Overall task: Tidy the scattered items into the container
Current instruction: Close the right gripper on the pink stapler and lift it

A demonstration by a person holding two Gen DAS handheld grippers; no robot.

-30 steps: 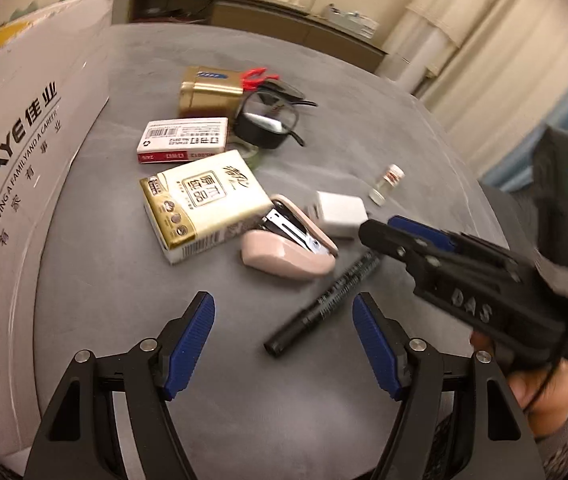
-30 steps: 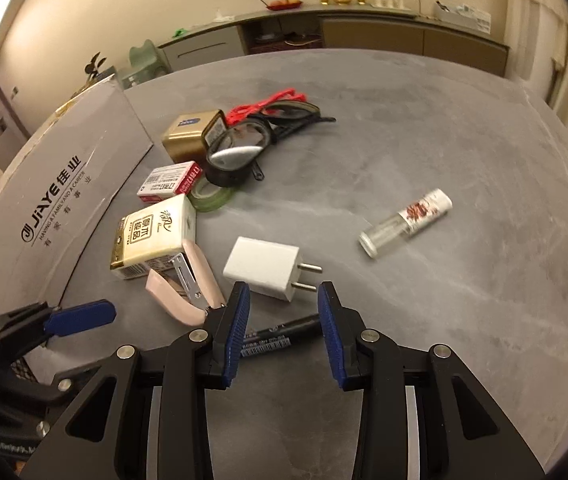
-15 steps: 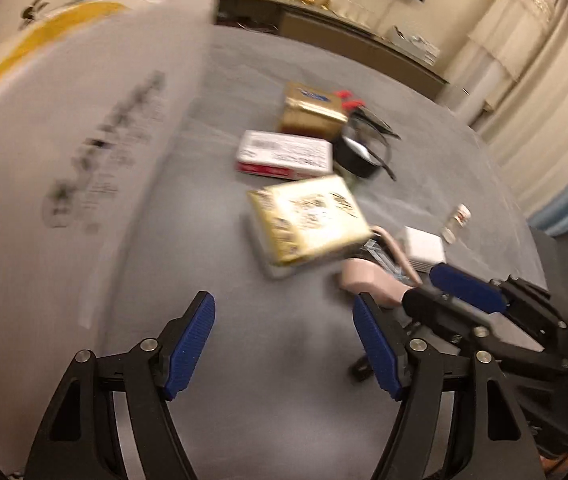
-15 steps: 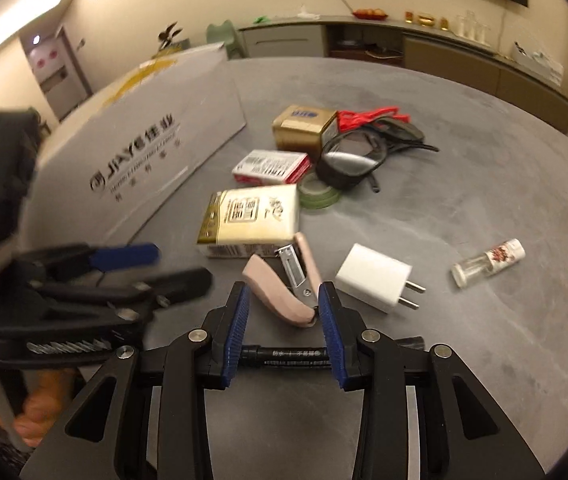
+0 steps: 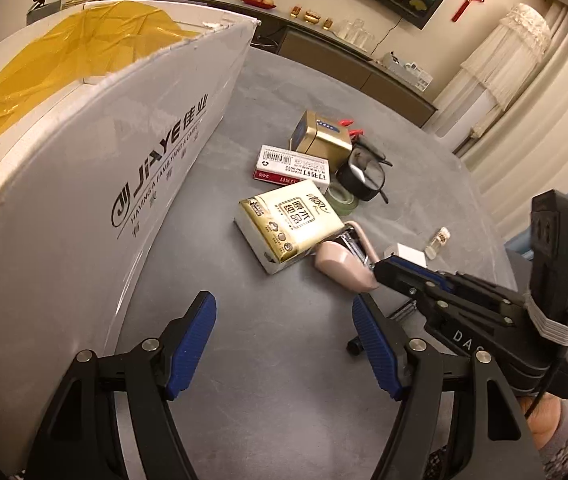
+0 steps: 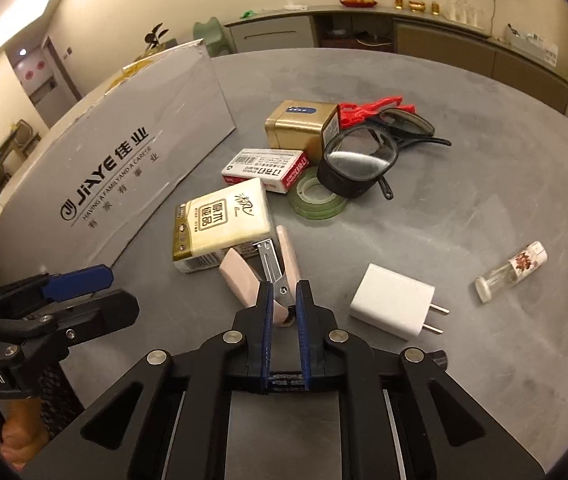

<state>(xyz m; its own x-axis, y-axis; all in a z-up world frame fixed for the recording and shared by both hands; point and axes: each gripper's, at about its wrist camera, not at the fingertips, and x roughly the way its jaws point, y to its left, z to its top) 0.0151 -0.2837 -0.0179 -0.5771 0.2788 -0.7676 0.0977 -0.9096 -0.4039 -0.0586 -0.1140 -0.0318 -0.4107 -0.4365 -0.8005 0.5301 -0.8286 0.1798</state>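
Note:
The white cardboard box (image 5: 84, 200), lined with yellow plastic, stands at the table's left. Scattered beside it are a tissue pack (image 6: 220, 224), a pink stapler (image 6: 240, 276), a white charger (image 6: 392, 306), a small glass bottle (image 6: 510, 272), a staple box (image 6: 264, 168), a gold tin (image 6: 300, 128), a tape roll (image 6: 316, 200) and black glasses (image 6: 358, 160). My right gripper (image 6: 284, 304) is shut on the black marker (image 5: 354, 347), which is mostly hidden under its fingers. My left gripper (image 5: 284, 344) is open above bare table near the box wall.
A red clip (image 6: 368, 110) lies behind the tin. The grey round table (image 6: 484, 140) has bare surface on its right half. A long sideboard (image 6: 444, 40) runs along the back wall. A hand and sleeve (image 5: 556, 432) hold the right gripper.
My right gripper has narrowed from open to shut around the marker. My left gripper swung toward the box and rose, so the box's yellow-lined inside now shows.

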